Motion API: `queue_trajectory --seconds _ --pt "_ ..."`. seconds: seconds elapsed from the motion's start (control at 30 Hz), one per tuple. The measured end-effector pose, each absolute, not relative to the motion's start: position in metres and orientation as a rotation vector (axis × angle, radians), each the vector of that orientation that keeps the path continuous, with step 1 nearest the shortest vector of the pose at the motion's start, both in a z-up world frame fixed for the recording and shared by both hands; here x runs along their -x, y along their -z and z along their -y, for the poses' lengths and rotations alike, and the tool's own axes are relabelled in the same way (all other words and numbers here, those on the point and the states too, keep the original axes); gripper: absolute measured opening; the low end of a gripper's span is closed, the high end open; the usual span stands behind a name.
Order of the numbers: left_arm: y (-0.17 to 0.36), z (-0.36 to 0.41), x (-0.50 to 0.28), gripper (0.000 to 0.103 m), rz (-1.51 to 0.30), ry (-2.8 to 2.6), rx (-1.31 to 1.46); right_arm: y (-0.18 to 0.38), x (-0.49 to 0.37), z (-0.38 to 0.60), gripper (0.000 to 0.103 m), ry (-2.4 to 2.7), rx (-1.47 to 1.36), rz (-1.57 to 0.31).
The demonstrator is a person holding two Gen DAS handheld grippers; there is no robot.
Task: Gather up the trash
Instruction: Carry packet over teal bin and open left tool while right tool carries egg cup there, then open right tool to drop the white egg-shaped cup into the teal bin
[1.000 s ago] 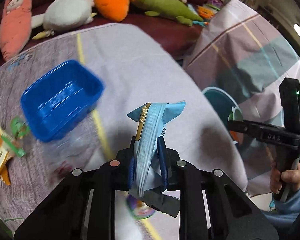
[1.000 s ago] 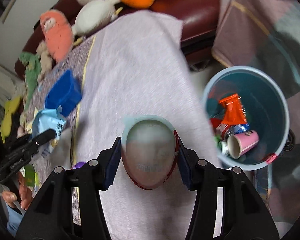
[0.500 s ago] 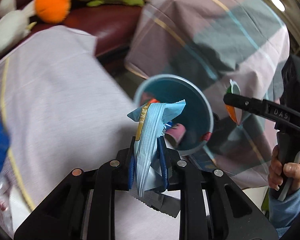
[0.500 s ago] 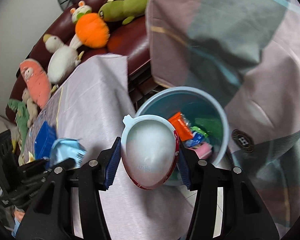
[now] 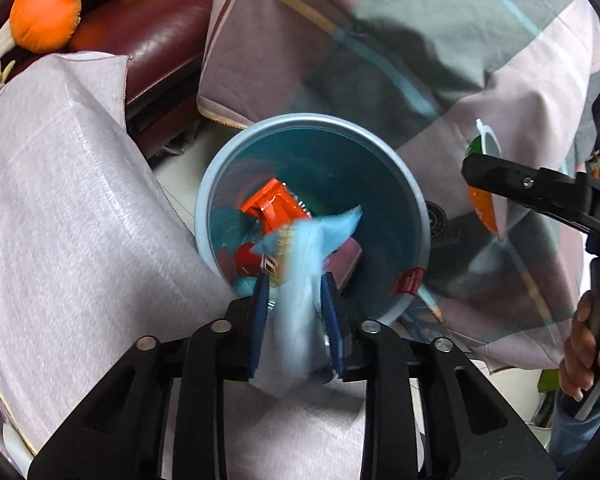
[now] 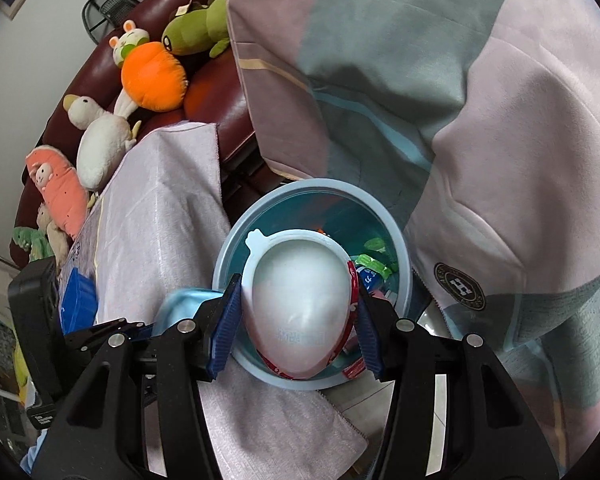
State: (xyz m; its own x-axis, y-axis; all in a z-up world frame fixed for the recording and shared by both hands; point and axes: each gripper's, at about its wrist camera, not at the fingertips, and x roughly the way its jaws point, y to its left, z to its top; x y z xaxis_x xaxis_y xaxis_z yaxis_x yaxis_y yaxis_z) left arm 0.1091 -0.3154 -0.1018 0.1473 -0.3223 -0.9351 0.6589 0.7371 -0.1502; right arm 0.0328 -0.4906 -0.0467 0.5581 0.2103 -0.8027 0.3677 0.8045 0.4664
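Left gripper [image 5: 296, 292] jaws just parting, blue wrapper [image 5: 300, 276] slipping – may catch the bin [image 5: 412, 192] rim; right gripper [image 6: 296, 316] clamps the cup [image 6: 300, 300]

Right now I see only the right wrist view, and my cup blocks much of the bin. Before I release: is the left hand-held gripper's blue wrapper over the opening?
Observer: Yes. The left wrist view shows the blue wrapper between the left hand-held gripper's fingers, directly over the bin. The jaws have just been opening, and the wrapper is blurred, apparently slipping out.
Operator: What lies beneath it?
Observer: An orange packet on the trash inside.
Operator: And my cup?
Observer: From that side, the cup in the right hand-held gripper appears to the right of the rim rather than over the opening, though depth is hard to judge.
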Motion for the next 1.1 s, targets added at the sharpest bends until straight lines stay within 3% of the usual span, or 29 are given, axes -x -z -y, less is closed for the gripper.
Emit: queue_trajectory --seconds 0.1,0.23,0.93,1.1 --pt "0.103 0.319 -0.111 0.07 -1.213 0.704 -0.341 0.05 -0.035 0.495 0.05 0.104 -0.66 -0.997" --pt "0.101 0.318 -0.11 0.087 -1.197 0.698 -0.353 0.055 -0.038 0.497 0.05 0.104 -0.66 -1.008" --pt "0.092 0.28 -0.111 0.097 -1.209 0.642 -0.243 0.072 -0.075 0.468 0.051 0.06 -0.614 -1.1" --pt "0.093 0.264 -0.115 0.097 -1.219 0.624 -0.204 0.076 -0.079 0.46 0.063 0.063 -0.613 -1.117"
